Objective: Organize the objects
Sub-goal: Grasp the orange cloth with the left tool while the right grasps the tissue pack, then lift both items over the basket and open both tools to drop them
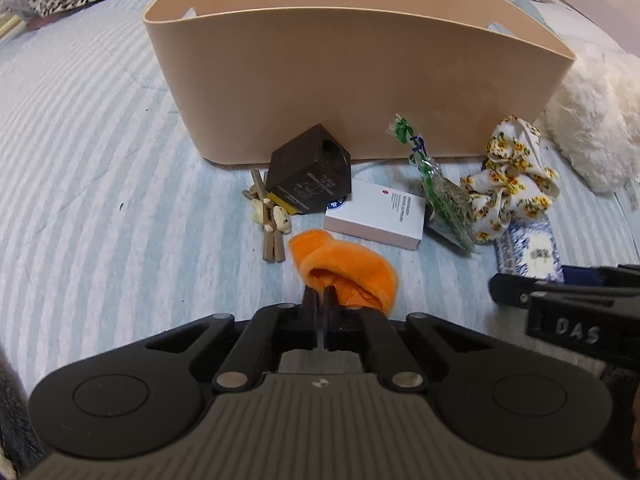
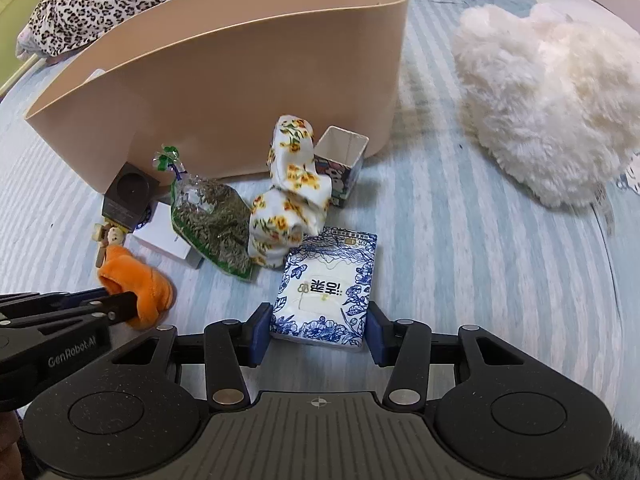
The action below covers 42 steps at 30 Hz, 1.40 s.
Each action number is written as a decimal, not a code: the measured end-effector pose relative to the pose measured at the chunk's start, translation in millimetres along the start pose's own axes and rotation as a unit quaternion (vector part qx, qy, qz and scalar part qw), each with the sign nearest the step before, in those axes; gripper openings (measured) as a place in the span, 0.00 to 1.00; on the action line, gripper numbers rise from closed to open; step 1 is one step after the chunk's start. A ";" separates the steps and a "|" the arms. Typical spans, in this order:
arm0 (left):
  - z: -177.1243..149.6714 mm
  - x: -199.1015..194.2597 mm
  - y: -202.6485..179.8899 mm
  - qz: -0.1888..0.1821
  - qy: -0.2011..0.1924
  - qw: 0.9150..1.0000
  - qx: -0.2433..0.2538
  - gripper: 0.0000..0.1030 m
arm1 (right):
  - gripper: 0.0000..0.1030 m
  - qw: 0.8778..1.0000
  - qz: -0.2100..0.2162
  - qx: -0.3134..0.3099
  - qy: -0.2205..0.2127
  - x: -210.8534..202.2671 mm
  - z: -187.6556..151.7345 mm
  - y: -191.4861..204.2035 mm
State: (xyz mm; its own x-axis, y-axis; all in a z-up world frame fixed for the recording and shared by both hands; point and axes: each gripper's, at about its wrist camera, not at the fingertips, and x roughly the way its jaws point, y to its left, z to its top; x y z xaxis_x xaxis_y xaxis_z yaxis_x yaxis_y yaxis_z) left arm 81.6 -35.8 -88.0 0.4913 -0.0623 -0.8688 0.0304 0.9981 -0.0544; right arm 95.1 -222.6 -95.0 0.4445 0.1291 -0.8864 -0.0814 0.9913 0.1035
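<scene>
My left gripper [image 1: 323,298] is pinched tight on the edge of the orange plush toy [image 1: 344,272], which lies on the bed [image 1: 100,160] just in front of the beige bin [image 1: 320,92]. My right gripper [image 2: 318,330] stands wide, its pads either side of the blue-flowered tissue pack [image 2: 326,288] without clearly touching (not a grip yet, I judge). So I'm at the pick-up step: next I must lift the toy over the bin's rim and close on the pack.

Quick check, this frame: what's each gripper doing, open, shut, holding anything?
Left gripper: shut on the orange plush piece.
Right gripper: open, fingers either side of the blue-and-white tissue pack, not yet clamped.
</scene>
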 end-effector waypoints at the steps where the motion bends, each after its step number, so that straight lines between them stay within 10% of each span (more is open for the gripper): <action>1: -1.3 -2.7 0.6 0.000 -0.002 1.000 0.002 0.03 | 0.44 1.000 0.000 0.004 -0.002 -3.6 -1.1 -0.4; 14: 16.8 -69.5 21.1 0.009 -0.093 0.996 0.002 0.02 | 0.44 0.996 0.007 0.032 -0.085 -81.4 0.3 -5.4; 29: 101.3 -91.9 12.0 0.049 -0.237 0.970 0.027 0.02 | 0.44 0.978 0.028 0.007 -0.205 -106.5 100.8 9.9; 42: 153.1 17.2 0.8 0.064 -0.132 0.989 0.028 0.02 | 0.44 0.991 0.019 -0.021 -0.130 -14.6 153.1 26.5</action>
State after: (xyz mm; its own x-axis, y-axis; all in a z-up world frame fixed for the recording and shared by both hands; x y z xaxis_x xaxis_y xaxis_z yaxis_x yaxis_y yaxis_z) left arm 223.3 -36.1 -27.7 0.7041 0.0592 -0.7076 -0.0021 0.9967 0.0813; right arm 223.1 -194.2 -10.2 0.6546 0.1749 -0.7355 -0.1371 0.9842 0.1121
